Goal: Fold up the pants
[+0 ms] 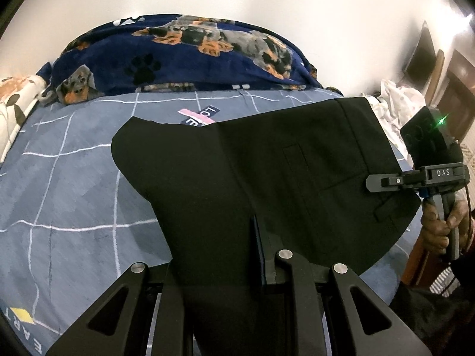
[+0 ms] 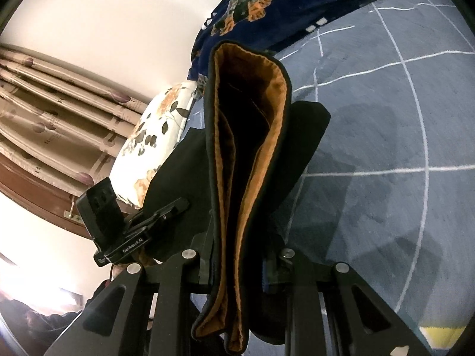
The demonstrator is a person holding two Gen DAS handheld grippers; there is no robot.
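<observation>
The black pants [image 1: 267, 172] hang in the air above the bed, held by both grippers. My left gripper [image 1: 255, 255] is shut on the pants' fabric near the bottom of its view. My right gripper shows at the right of that view [image 1: 383, 181], shut on the waistband side next to a back pocket. In the right wrist view the right gripper [image 2: 237, 264] is shut on the waistband [image 2: 246, 160], whose orange lining faces me. The left gripper [image 2: 172, 207] shows there at the left, clamped on the black fabric.
The bed [image 1: 74, 178] has a grey-blue sheet with white grid lines. A navy dog-print blanket [image 1: 184, 53] lies bunched at the far end. A floral pillow [image 2: 151, 142] lies beside it. Curtains [image 2: 53, 112] hang beyond the bed. White cloth [image 1: 397, 103] lies at the right.
</observation>
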